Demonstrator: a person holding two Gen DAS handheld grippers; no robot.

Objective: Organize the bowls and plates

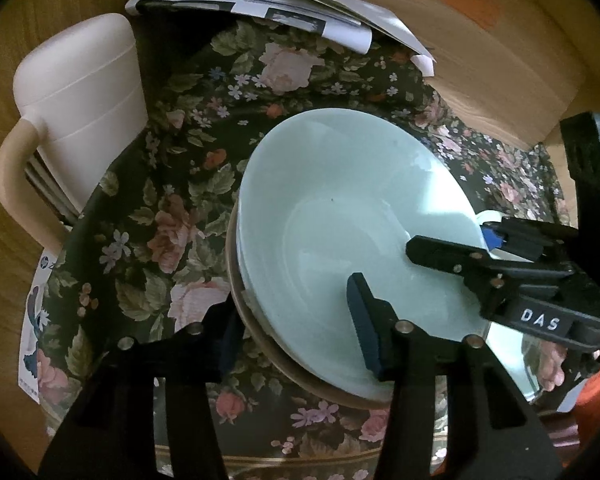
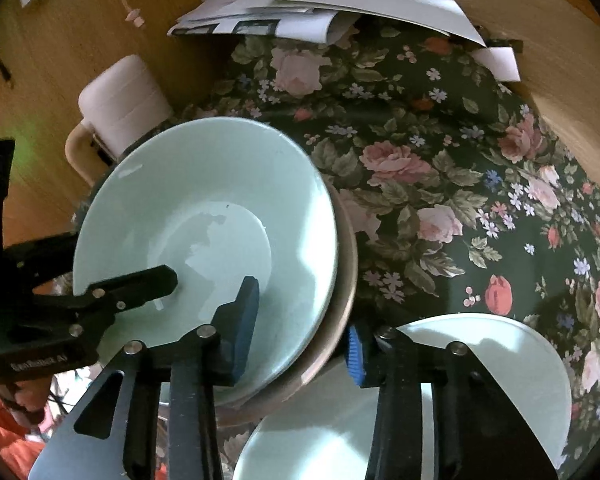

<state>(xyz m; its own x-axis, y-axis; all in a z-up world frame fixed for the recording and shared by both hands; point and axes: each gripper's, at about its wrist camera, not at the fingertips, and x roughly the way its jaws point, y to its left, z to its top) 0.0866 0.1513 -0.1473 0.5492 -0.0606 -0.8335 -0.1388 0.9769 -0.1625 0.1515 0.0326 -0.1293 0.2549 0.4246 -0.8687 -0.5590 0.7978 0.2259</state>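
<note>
Stack: pale green bowl (image 1: 340, 216) sits nested in a brown bowl (image 1: 236, 280) on the floral tablecloth (image 1: 172, 184). Your left gripper (image 1: 296, 328) straddles the near rim of that stack, jaws spread, one blue-padded finger (image 1: 364, 320) inside the green bowl, the other outside over the cloth; no pad is visibly pressing on the rim. Your right gripper (image 2: 300, 328) straddles the opposite rim in the same way, jaws apart, one pad (image 2: 244, 320) inside the green bowl, the other (image 2: 354, 356) outside the brown one. Whether its pads touch the rim you cannot tell.

Left wrist view only: the right gripper (image 1: 452, 240) enters from the right side, its tip low over the bowl's inner wall; label on its body reads DAS. Right wrist view only: a second pale green plate (image 2: 500, 360) lies on the cloth just beside the stack, under the outer finger; your left gripper (image 2: 156, 280) comes in from the left edge.

Both views: cream jug (image 1: 80, 88) with handle stands beyond the cloth's edge, papers (image 1: 260, 0) piled at the far side.

Pose: both tools tilt downward into the bowl from opposite sides, fingers pointing toward its centre
</note>
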